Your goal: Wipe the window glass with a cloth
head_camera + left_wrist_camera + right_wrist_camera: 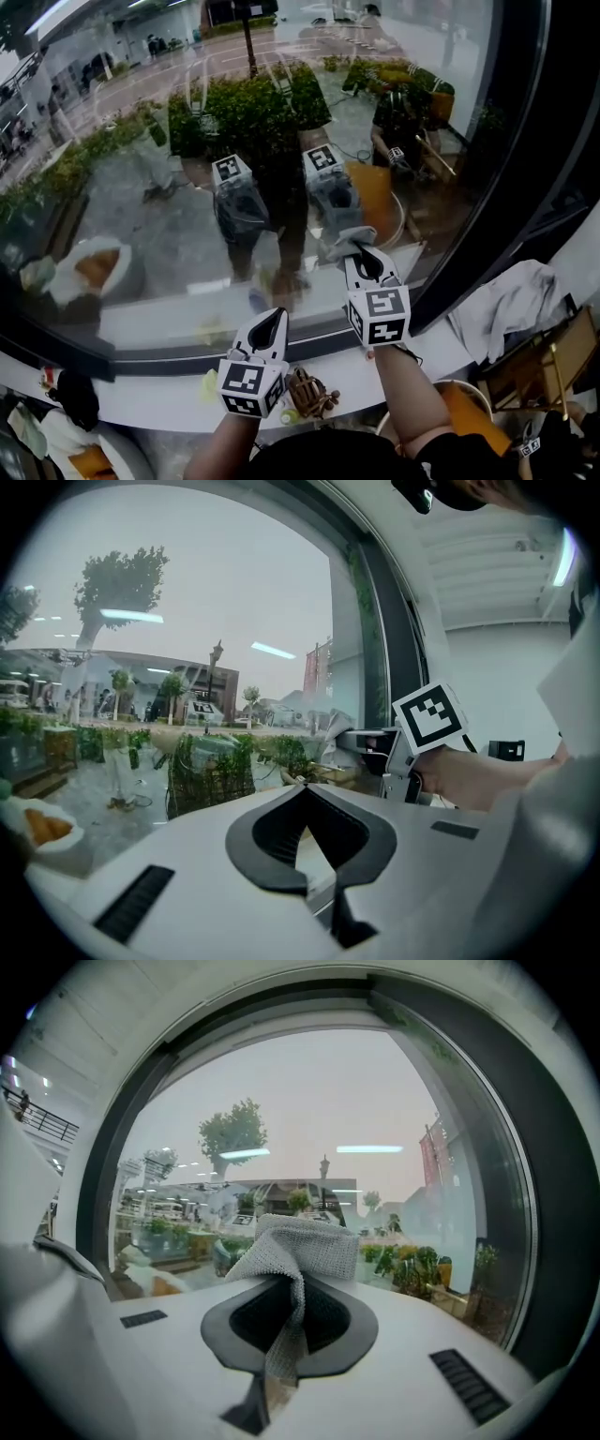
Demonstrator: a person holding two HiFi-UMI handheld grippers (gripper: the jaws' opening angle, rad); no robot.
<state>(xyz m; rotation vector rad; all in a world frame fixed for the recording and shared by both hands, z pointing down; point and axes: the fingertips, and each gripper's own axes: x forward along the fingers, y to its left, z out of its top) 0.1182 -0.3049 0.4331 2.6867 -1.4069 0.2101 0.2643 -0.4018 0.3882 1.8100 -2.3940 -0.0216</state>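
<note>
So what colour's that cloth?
It's a pale grey knitted cloth, clearest in the right gripper view.

Flat daylight pours through my glass (187, 234), reflections ghosting it; both gripper views bow and darken at the edges.

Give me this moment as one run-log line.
right gripper: shut on cloth, at window glass | left gripper: shut, empty, held lower

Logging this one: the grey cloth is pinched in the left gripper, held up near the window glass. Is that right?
Not quite. The cloth is pinched in the right gripper, held up near the window glass, as the right gripper view shows. The left gripper has its jaws together on nothing.
</note>
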